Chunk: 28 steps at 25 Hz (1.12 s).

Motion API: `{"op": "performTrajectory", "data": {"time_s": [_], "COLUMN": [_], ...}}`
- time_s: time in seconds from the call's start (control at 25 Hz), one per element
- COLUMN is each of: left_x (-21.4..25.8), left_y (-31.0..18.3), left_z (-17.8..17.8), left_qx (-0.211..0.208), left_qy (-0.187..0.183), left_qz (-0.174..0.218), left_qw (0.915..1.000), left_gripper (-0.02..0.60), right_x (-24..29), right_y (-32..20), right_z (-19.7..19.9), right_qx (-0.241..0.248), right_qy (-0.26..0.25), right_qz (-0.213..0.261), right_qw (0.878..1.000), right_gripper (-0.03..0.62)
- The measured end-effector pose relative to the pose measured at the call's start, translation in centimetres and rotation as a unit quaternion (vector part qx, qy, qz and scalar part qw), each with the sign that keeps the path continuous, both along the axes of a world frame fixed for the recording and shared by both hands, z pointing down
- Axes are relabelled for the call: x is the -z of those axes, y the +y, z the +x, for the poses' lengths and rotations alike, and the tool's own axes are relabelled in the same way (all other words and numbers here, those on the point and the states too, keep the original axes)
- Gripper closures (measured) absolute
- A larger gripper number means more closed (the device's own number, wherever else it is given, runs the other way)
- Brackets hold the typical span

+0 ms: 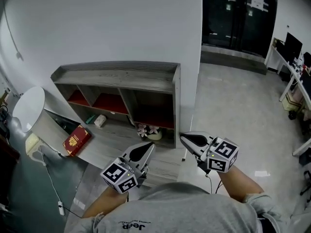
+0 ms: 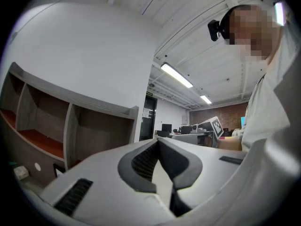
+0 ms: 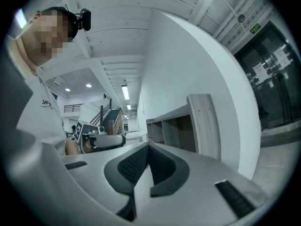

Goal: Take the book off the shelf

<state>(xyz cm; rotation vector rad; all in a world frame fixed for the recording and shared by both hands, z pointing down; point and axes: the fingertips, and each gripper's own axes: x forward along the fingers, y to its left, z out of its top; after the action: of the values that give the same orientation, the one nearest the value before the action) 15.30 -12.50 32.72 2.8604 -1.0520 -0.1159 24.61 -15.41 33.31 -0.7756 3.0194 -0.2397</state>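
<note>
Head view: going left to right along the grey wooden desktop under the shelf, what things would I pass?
White round disc → red book with a gold emblem → small pale cylinder → pink and white flowers in a low pale dish.

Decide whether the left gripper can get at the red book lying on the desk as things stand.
Probably yes. The red book lies flat in the open, left of the left gripper, with only bare desk between them. The jaws are shut, so they must open first.
</note>
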Motion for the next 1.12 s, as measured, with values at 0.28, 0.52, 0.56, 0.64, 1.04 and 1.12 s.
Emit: {"op": "performTrajectory", "data": {"time_s": [0.28, 0.52, 0.56, 0.64, 1.04, 1.12], "left_x": [-0.3, 0.1, 0.1, 0.1, 0.0, 0.1], "left_y": [-0.1, -0.8, -0.8, -0.9, -1.0, -1.0], "left_z": [-2.5, -3.3, -3.4, -3.5, -4.2, -4.2], "left_qx": [-0.041, -0.054, -0.053, -0.053, -0.030, -0.027], "left_qy": [-0.016, -0.004, -0.004, -0.005, 0.005, 0.007], "left_qz": [0.000, -0.002, -0.001, 0.002, 0.000, 0.000], "left_qw": [0.9990, 0.9986, 0.9986, 0.9986, 0.9995, 0.9996], "left_gripper": [0.571, 0.571, 0.571, 0.571, 0.571, 0.571], "right_x": [-0.2, 0.1, 0.1, 0.1, 0.3, 0.5], "right_y": [0.2, 0.2, 0.2, 0.0, -0.6, -0.6], "right_z": [-2.0, -2.6, -2.6, -2.7, -3.0, -3.0], "right_qx": [-0.047, -0.059, -0.061, -0.061, -0.042, -0.040], "right_qy": [0.000, 0.023, 0.024, 0.024, 0.028, 0.028], "right_qz": [0.004, 0.017, 0.016, 0.016, 0.018, 0.020], "right_qw": [0.999, 0.998, 0.998, 0.998, 0.999, 0.999], "right_gripper": [0.586, 0.588, 0.588, 0.588, 0.588, 0.588]}}
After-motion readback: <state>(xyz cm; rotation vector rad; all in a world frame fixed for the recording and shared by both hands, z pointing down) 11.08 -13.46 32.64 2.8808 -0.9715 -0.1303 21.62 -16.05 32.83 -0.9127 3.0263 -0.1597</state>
